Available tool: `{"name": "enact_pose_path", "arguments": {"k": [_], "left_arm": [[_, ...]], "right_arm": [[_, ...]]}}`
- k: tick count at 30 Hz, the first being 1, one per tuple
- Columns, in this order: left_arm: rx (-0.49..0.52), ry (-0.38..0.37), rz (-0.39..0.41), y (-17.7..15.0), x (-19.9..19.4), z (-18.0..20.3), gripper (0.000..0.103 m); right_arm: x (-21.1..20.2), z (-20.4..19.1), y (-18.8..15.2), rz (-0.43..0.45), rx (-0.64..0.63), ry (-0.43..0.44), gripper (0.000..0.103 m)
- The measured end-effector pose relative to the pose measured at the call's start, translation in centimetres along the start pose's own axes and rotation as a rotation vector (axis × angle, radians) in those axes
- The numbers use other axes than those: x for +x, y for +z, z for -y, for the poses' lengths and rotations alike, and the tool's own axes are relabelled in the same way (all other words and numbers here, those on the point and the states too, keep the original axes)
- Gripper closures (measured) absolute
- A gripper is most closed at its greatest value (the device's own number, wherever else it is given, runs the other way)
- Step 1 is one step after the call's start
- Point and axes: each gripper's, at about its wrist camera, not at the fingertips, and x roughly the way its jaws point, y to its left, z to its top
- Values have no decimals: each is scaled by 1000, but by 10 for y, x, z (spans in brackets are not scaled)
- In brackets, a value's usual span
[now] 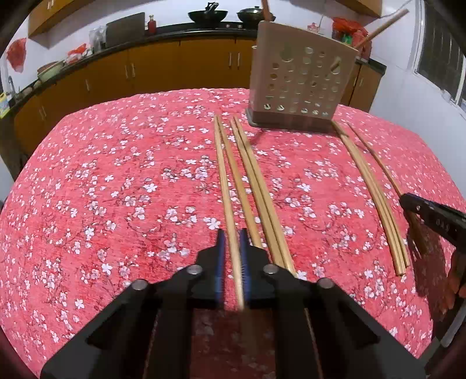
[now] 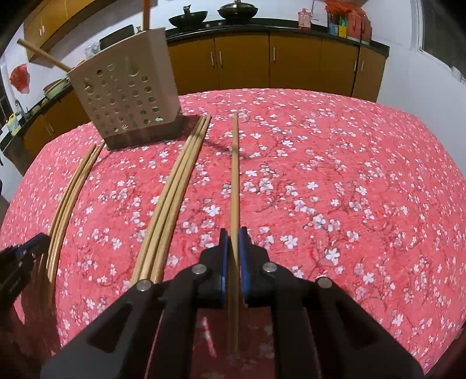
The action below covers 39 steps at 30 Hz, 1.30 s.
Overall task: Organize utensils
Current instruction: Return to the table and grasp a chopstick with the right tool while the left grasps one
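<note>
Fingers of left gripper [image 1: 232, 242] pinch one chopstick [image 1: 225, 186]; right gripper [image 2: 233, 242] pinches another [image 2: 234, 175].

No text, label, brand or number can be read in either view. The small yellow-and-blue container [image 1: 2, 105] at the sink and the coloured packages [image 2: 339, 24] on the far counter carry print, but it is too small and blurred.
</note>
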Motion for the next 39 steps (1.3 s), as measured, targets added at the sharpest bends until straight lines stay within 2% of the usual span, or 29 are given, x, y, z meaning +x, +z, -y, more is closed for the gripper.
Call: {"name": "enact_pose_path", "arguments": {"k": [4, 10, 15, 21, 26, 33, 39], "left_arm": [[-24, 23, -12, 9, 5, -13, 96], [-114, 53, -34, 25, 13, -54, 96], [-123, 52, -30, 33, 18, -69, 96], [-85, 45, 5, 32, 20, -67, 95], [-90, 40, 6, 31, 18, -68, 95], [-53, 86, 0, 32, 21, -62, 95], [-63, 74, 1, 32, 21, -62, 95]], "right_arm": [[0, 2, 2, 0, -6, 0, 95], [7, 12, 12, 12, 14, -22, 95], [14, 19, 20, 20, 35, -33, 95], [15, 22, 21, 27, 47, -25, 95], [14, 23, 21, 27, 52, -19, 95], [15, 22, 21, 27, 55, -18, 95], [15, 22, 21, 27, 61, -11, 95]]}}
